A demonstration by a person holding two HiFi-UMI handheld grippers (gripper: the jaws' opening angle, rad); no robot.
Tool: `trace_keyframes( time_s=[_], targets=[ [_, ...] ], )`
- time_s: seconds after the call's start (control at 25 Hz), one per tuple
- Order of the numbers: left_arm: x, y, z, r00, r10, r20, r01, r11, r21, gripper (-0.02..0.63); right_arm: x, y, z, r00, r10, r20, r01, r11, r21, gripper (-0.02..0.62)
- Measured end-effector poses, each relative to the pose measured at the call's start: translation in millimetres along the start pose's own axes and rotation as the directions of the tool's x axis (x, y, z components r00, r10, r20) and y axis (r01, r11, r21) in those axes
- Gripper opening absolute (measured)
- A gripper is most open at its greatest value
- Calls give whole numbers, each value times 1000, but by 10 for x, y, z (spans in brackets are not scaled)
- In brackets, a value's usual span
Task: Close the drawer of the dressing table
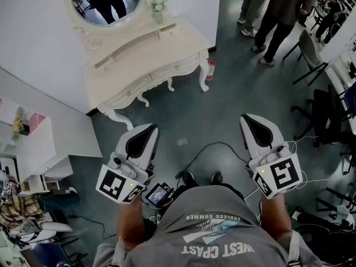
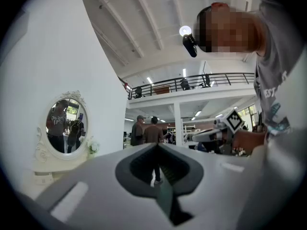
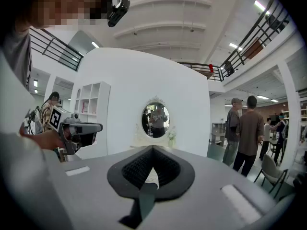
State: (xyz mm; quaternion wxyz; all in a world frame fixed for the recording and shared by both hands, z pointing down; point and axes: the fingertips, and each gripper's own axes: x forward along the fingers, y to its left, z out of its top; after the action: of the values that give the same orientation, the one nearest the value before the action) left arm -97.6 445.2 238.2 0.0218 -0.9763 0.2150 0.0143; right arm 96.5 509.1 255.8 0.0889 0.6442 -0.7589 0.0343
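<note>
The white dressing table (image 1: 167, 46) with an oval mirror (image 1: 105, 1) stands against the wall, across a stretch of floor from me. Its front drawers (image 1: 169, 70) face me; from here I cannot tell which one stands open. My left gripper (image 1: 151, 128) and right gripper (image 1: 248, 119) are held level in front of my body, well short of the table, both shut with nothing in them. In the left gripper view the mirror (image 2: 66, 126) sits far left of the closed jaws. The right gripper view has the mirror (image 3: 154, 120) straight beyond its closed jaws.
Two people (image 1: 278, 15) stand at the upper right near chairs (image 1: 311, 49). A bottle (image 1: 209, 71) stands by the table's right leg. A white shelf unit (image 1: 39, 149) is at the left. Cables (image 1: 211, 149) lie on the floor by my feet.
</note>
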Motion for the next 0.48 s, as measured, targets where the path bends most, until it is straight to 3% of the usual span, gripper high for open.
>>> trace_keyframes(
  time_s=[0.48],
  targets=[
    [-75, 136, -77, 1000, -8, -4, 8, 1000, -14, 3, 100, 128, -16, 1000, -6, -10, 6, 1000, 4, -2]
  ],
)
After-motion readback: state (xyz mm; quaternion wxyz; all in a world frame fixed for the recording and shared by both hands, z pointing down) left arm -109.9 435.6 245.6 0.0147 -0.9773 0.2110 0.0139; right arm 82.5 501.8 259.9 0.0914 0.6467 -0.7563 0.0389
